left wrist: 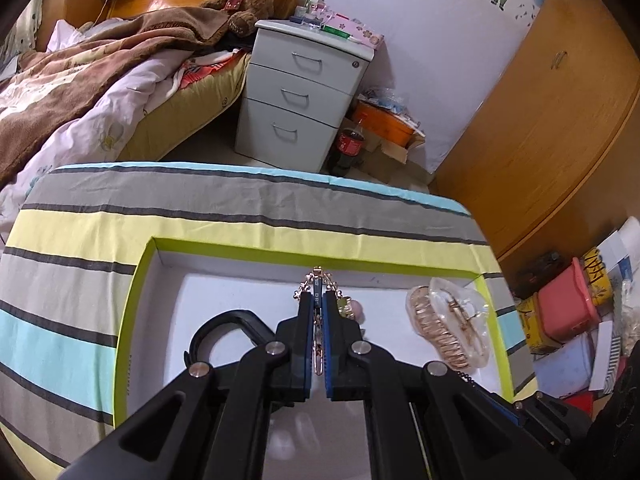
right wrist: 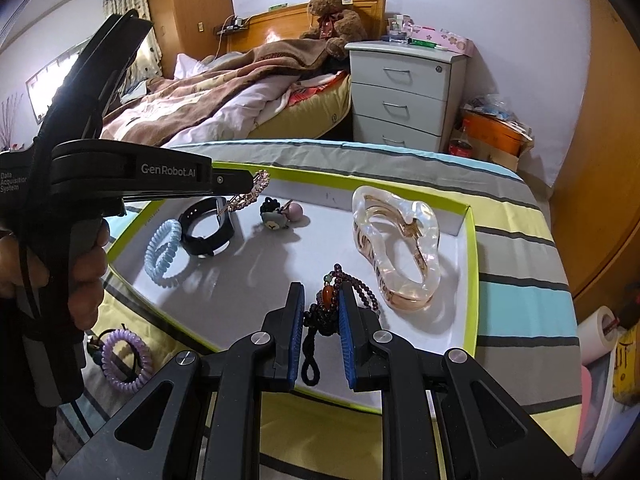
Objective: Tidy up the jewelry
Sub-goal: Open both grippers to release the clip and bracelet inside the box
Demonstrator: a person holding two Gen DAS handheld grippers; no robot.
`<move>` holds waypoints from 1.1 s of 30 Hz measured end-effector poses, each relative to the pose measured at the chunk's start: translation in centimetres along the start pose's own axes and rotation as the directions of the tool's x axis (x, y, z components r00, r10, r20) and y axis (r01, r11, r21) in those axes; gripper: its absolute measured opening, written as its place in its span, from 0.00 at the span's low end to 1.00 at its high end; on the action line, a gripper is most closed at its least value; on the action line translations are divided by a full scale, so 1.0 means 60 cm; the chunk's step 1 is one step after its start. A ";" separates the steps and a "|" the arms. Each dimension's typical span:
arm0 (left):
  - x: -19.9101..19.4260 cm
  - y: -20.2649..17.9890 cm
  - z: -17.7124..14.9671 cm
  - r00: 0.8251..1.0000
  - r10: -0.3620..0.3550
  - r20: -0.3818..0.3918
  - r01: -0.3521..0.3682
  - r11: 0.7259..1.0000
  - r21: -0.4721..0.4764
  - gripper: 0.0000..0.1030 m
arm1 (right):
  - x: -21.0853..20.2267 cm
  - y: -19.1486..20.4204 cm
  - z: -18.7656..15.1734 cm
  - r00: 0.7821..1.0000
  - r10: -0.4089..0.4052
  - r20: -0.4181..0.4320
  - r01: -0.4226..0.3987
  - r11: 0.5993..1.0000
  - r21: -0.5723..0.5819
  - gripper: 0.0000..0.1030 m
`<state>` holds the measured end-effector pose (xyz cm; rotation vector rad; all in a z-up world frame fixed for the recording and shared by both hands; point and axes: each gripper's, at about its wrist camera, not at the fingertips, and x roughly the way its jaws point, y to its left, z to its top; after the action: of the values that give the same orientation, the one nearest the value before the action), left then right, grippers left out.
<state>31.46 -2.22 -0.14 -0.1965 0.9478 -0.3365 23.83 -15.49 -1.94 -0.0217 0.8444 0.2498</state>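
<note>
You are in a bedroom, with an unmade bed [right wrist: 224, 92], a teddy bear [right wrist: 334, 16] at its headboard and a grey drawer unit [right wrist: 404, 92] behind your work area. In front of you a striped cloth [left wrist: 200, 200] covers the desk, and a shallow white tray [right wrist: 474, 240] with a lime-green rim sits on it.

Your left hand-held gripper [left wrist: 318, 300] is pressed together on a rose-gold chain bracelet [left wrist: 316, 280]; part of the chain loops out past the fingertips, above the tray's white floor near its far wall. In the right wrist view the same bracelet hangs from that gripper's tip over the tray's far left part, and your hand [right wrist: 86, 272] grips the handle.

Your right hand-held gripper [right wrist: 320, 296] is narrowed onto a dark purple beaded strand [right wrist: 326, 312] with an orange bead and a black cord loop; the beads sit between the blue pads [right wrist: 345, 328] above the tray's near edge, and the cord loop dangles below.

Lying in the tray are a clear pinkish hair claw [right wrist: 396, 248] on the right, a black watch band [right wrist: 208, 228] and a blue spiral hair tie [right wrist: 164, 254] on the left, touching each other, and a small charm with a pink ball [right wrist: 280, 216] between them toward the back. A purple spiral hair tie [right wrist: 128, 356] lies on the cloth outside the tray, beside its near left corner.
</note>
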 end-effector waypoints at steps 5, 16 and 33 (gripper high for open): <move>0.011 0.000 -0.003 1.000 0.026 -0.007 -0.026 1.000 0.006 0.04 | 0.007 0.002 0.000 1.000 -0.002 -0.011 0.002 1.000 -0.008 0.17; 0.029 -0.003 -0.008 0.996 0.078 -0.032 -0.077 0.997 0.026 0.04 | 0.018 0.002 -0.002 1.000 -0.012 -0.022 0.012 1.000 -0.019 0.17; 0.028 -0.005 -0.007 0.996 0.075 -0.038 -0.074 0.997 0.013 0.05 | 0.019 -0.001 -0.008 1.000 -0.010 -0.023 0.010 1.000 -0.003 0.19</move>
<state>31.95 -3.14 -1.53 -0.1439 0.9887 -0.2780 24.21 -15.36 -3.07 -0.0312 0.8666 0.2420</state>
